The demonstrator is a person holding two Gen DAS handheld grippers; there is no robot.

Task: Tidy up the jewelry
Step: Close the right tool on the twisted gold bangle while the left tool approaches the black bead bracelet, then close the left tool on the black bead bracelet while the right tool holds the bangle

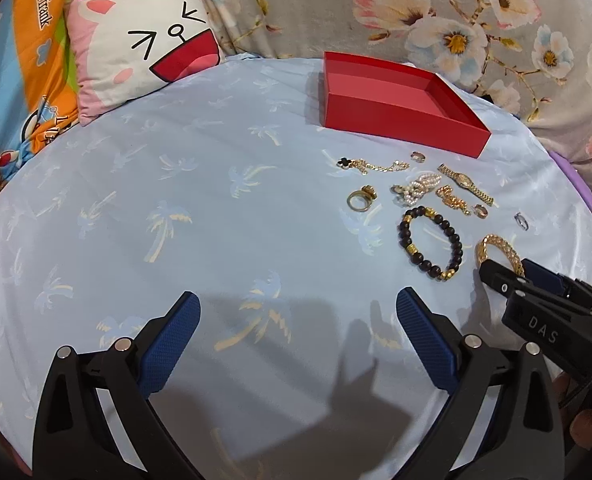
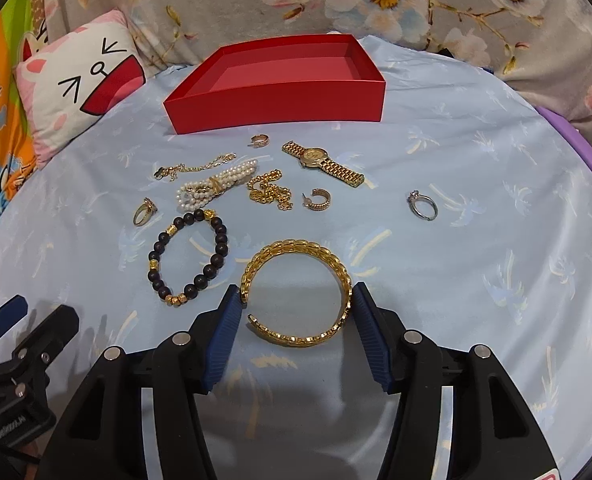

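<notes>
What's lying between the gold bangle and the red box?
Right wrist view: gold chain, hoop earring and gold watch lie between bangle and box.

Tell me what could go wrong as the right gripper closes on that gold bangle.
The gold bangle is an open cuff with a gap near one pad of the right gripper, so a squeeze across it may flex it or make it slip out.
It lies flat on soft blue bedding, so the pads may pinch fabric too.
The beaded bracelet lies close beside it and could get nudged.
</notes>
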